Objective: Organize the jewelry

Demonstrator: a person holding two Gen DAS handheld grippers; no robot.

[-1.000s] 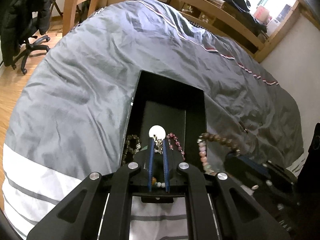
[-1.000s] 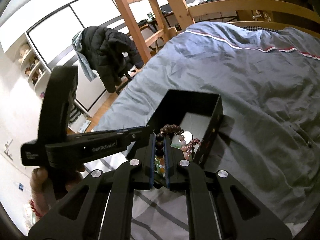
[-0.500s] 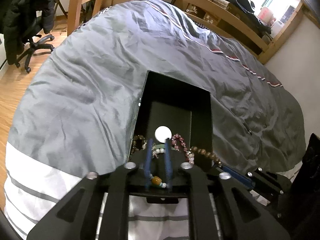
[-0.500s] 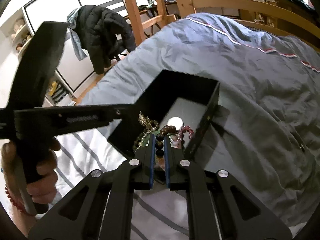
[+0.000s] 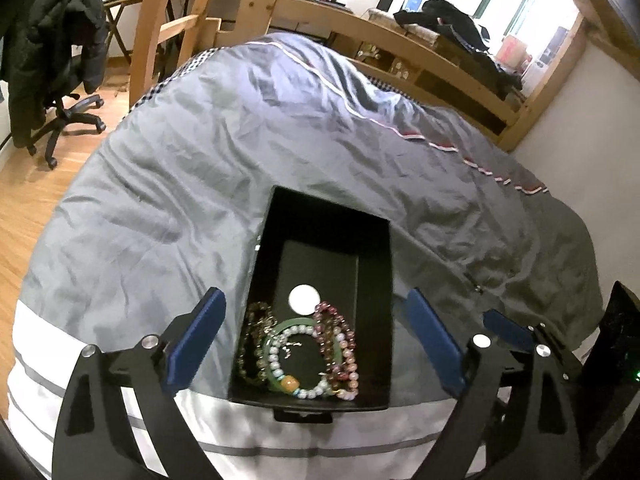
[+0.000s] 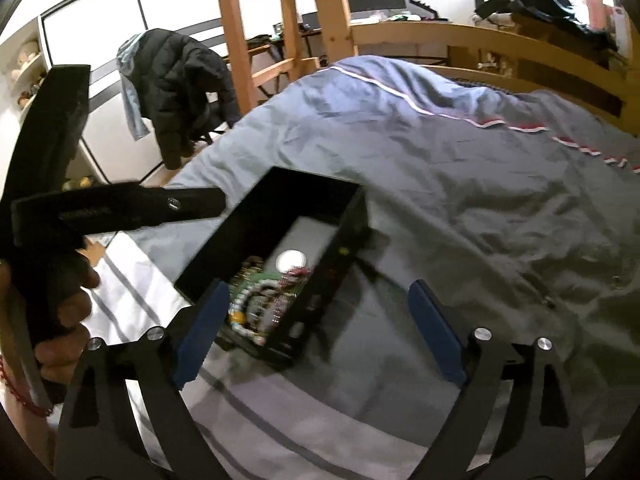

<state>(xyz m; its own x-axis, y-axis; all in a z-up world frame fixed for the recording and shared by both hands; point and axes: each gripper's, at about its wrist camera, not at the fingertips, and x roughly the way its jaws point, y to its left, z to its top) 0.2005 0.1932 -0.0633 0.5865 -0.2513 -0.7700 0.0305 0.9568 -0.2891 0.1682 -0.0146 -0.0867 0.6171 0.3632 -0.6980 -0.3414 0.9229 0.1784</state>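
Both tongs, left tongs [image 5: 316,334] and right tongs [image 6: 316,334], gape wide, empty, above a black box [image 5: 372,264] of beaded bracelets [image 5: 298,354] on the bed [image 5: 200,168].

No text can be read; lettering on the left gripper [image 6: 120,210] body (perhaps a brand) is blurred.

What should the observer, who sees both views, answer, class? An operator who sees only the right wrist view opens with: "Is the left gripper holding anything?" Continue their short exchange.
Observer: No. The left gripper is wide open, with nothing between its fingers.
Operator: The box contents blur in my view. What is the yellow blob?
Observer: An amber bead on a pale bead bracelet inside the black box.
Operator: What else lies in there?
Observer: A green bangle, a pink bead bracelet and a brownish bead strand.
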